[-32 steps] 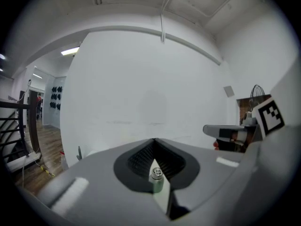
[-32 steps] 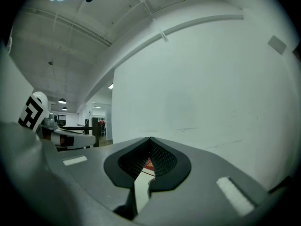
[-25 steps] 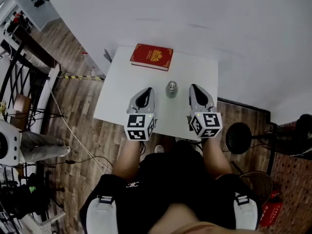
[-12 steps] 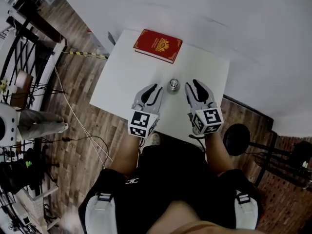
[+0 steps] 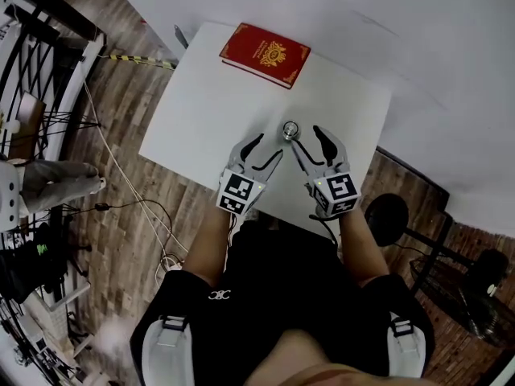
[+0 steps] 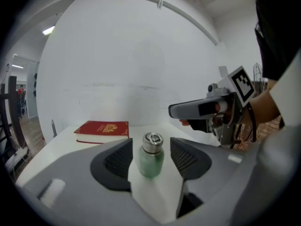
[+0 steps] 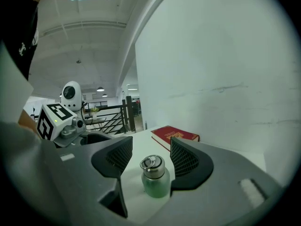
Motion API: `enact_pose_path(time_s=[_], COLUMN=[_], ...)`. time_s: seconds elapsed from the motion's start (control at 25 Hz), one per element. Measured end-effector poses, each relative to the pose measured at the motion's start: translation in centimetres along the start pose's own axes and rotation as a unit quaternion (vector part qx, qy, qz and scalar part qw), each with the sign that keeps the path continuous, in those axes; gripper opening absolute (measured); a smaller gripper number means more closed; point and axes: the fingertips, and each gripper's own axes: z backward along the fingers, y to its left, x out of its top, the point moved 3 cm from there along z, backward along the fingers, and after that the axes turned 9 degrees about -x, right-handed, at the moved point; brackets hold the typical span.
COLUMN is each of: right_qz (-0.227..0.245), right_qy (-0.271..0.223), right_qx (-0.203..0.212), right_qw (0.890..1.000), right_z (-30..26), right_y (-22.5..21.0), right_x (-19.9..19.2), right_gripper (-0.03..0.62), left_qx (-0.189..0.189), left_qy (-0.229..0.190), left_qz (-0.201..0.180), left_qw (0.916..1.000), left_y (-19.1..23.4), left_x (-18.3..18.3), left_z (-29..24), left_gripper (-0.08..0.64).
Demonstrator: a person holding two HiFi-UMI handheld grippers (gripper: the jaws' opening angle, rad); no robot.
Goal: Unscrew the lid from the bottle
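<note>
Pale green bottle (image 6: 151,163), silver lid (image 6: 153,142), red book (image 5: 244,47) with seemingly gold emblem (image 5: 273,53), white table (image 5: 209,111), brown plank floor (image 5: 129,119)

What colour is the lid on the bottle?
Silver, like bare metal. The lid shows best in the right gripper view.

Jaws opening, nearer bottle (image 5: 290,129), perhaps around it

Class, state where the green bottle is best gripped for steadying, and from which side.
Likely the bottle body, below the metal lid, level from the near side: it stands upright and round, so a pinch meets its flanks, leaving the lid free.
</note>
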Motion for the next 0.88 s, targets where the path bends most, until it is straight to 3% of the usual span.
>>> enact_pose_path(time_s=[0.12,0.24,0.52,0.76,0.88], right_qz=[0.019,0.035,0.036,0.067,0.089], right_qy=[0.028,0.058,0.088,0.118,0.115], right_qx=[0.014,0.018,0.008,0.015,-0.002], right_qw=[0.999,0.998,0.995,0.991,0.989], right_z=[-1.1,-2.1,-4.1,-4.9,-5.3], right_y=[0.6,0.5,0.2,0.7,0.5], right_x=[-2.2,-4.4,-6.1,-7.8,-8.0], right_gripper=[0.254,0.275,0.276,0.275,0.272], left_qx=[-0.002,-0.029,-0.074,-0.098,-0.098], left_qy=[0.004,0.017,0.044,0.052,0.063], left_qz=[-0.01,0.003,0.011,0.006,-0.004], left_qw=[0.9999,0.9994,0.9962,0.9939,0.9933], left_y=[0.3,0.3,1.0,1.4,1.7], left_x=[-1.7,-3.5,-5.9,-7.2,-7.6], left_z=[-1.1,-2.6,-5.4,-7.6,-8.4], left_gripper=[0.275,0.275,0.35,0.354,0.354])
